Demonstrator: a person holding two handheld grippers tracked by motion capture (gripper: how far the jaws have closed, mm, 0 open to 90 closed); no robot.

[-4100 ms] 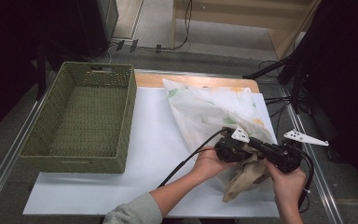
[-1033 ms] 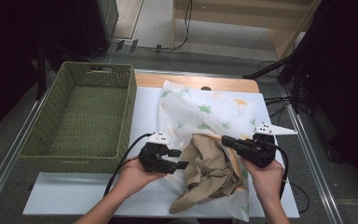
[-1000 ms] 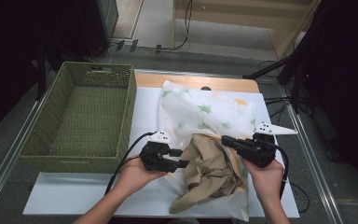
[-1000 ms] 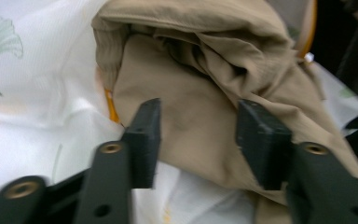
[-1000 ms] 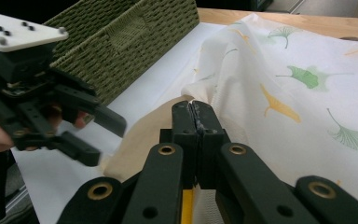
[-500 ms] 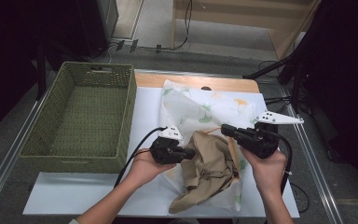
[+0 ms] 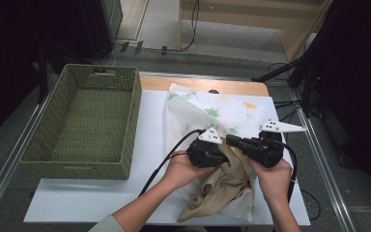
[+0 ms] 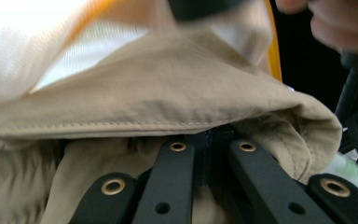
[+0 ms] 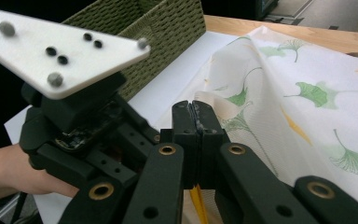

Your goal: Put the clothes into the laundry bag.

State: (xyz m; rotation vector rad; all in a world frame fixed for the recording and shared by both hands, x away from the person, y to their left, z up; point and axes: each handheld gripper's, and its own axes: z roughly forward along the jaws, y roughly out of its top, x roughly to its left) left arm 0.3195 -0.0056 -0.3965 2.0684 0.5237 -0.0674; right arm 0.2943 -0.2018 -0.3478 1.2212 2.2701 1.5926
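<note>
The tan garment (image 7: 222, 186) lies crumpled on the leaf-print cloth (image 7: 222, 113) at the tabletop's (image 7: 149, 116) near right. It looks light, soft and limp, so grip hems or seams. The left hand-held gripper (image 7: 221, 155) pinches its folded hem; the right hand-held gripper (image 7: 232, 140) is pressed together on the print cloth's edge. Count: one garment, one cloth, one woven basket (image 7: 84, 164), two grippers.

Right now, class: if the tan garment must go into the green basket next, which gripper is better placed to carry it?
Probably the left gripper: its jaws have just closed on the tan garment, and it sits nearer the green basket. The right gripper pinches the leaf-print cloth.
</note>
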